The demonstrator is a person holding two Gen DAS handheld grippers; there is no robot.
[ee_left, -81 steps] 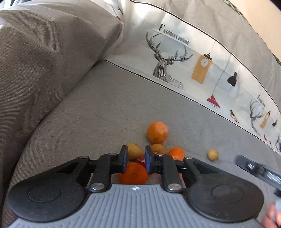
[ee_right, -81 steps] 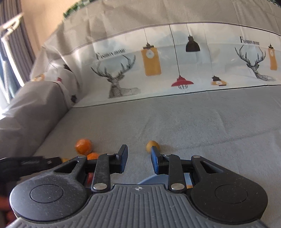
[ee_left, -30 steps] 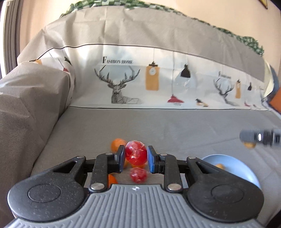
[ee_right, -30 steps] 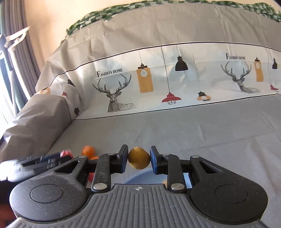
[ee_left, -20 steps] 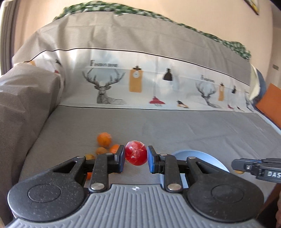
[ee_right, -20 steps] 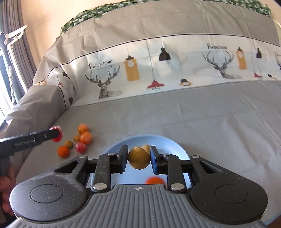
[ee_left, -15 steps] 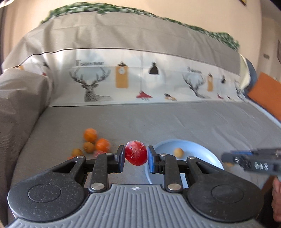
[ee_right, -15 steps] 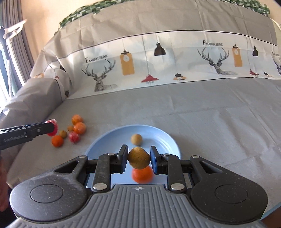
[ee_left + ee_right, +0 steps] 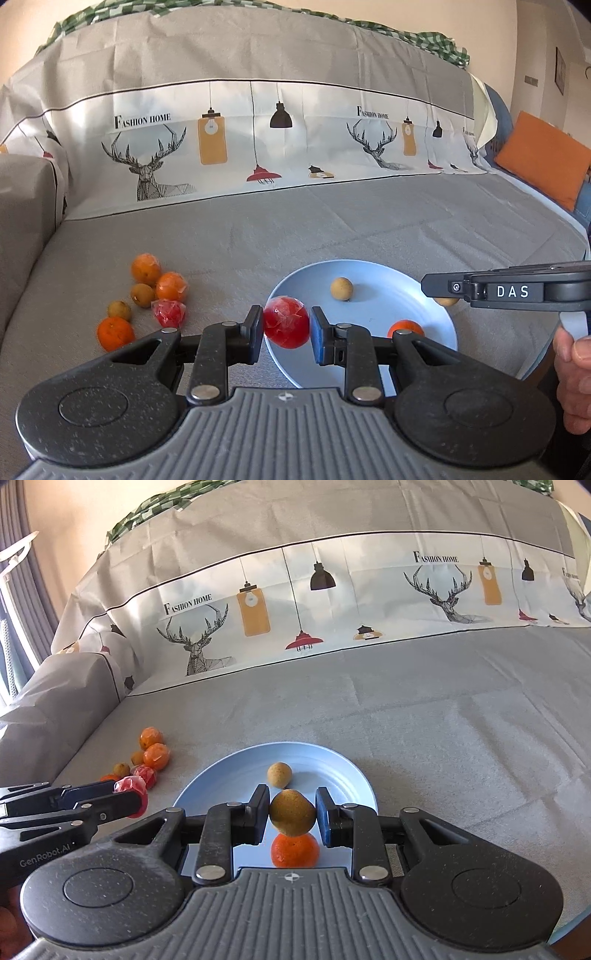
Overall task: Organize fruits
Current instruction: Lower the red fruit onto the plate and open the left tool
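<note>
So you've swung both closed grippers, left gripper (image 9: 286, 334) pinching the red plastic-wrapped fruit (image 9: 286, 326) and right gripper (image 9: 291, 818) the round brown fruit (image 9: 291, 812), over the light-blue round plate (image 9: 347, 775), ready to drop.

A plate (image 9: 373, 267) lies on the sofa seat (image 9: 295, 221), with two fruits (image 9: 279, 774) on it (one behind the other). A cluster of fruits (image 9: 147, 291) lies on the seat left of the plate, apart from it. The backrest (image 9: 258, 129) rises behind; a cushion (image 9: 543, 158) sits far right.
</note>
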